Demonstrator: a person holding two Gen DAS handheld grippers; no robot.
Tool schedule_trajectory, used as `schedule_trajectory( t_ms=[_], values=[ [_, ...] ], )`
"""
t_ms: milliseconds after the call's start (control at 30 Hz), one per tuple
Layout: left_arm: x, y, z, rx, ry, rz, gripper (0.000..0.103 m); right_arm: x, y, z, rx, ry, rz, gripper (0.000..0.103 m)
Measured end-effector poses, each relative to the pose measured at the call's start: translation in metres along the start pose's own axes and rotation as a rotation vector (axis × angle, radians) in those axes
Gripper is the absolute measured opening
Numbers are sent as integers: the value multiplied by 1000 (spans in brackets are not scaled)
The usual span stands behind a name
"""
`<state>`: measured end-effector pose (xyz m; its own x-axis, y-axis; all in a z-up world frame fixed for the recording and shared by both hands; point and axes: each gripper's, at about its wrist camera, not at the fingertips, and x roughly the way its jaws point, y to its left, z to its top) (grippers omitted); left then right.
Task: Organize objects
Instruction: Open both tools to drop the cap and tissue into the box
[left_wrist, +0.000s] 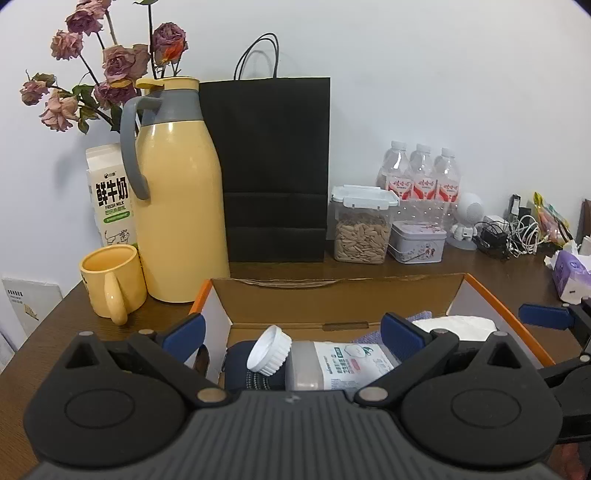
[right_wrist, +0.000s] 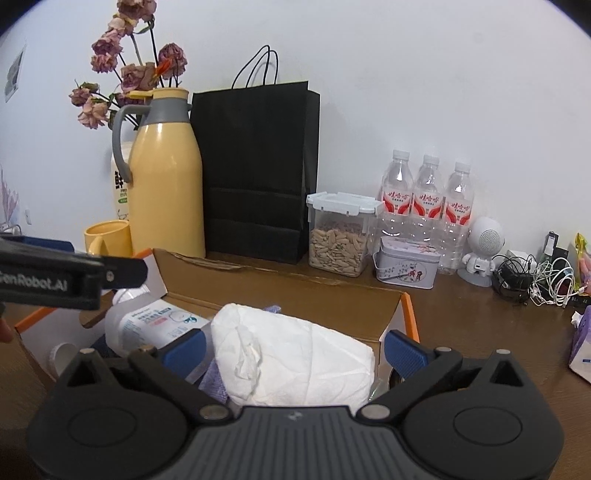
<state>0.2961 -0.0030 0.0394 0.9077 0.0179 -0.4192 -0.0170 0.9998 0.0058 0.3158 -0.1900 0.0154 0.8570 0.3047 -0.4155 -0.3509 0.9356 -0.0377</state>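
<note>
A brown wooden table (left_wrist: 424, 269) is set against a white wall (left_wrist: 424, 74). An open cardboard box (left_wrist: 332, 295) is placed on it. The left gripper (left_wrist: 295, 332) is spread wide above a white-capped bottle (left_wrist: 332, 363) lying inside; the right gripper (right_wrist: 295, 347) is likewise spread, flanking a white tissue pack (right_wrist: 295, 354), nothing clamped.

Soft, even indoor light; glare streaks the flask (left_wrist: 181, 206), faint shadows on the wall (left_wrist: 424, 74), fisheye bending edges, corners dark.
</note>
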Motion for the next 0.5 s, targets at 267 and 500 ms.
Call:
schedule_trajectory(
  t_ms=[267, 500],
  values=[
    [-15, -5, -1, 16, -21, -8, 103, -18, 4, 1, -2, -34, -8, 103],
    [-48, -2, -2, 10, -59, -14, 103, -41, 13, 0, -23, -39, -11, 103]
  ],
)
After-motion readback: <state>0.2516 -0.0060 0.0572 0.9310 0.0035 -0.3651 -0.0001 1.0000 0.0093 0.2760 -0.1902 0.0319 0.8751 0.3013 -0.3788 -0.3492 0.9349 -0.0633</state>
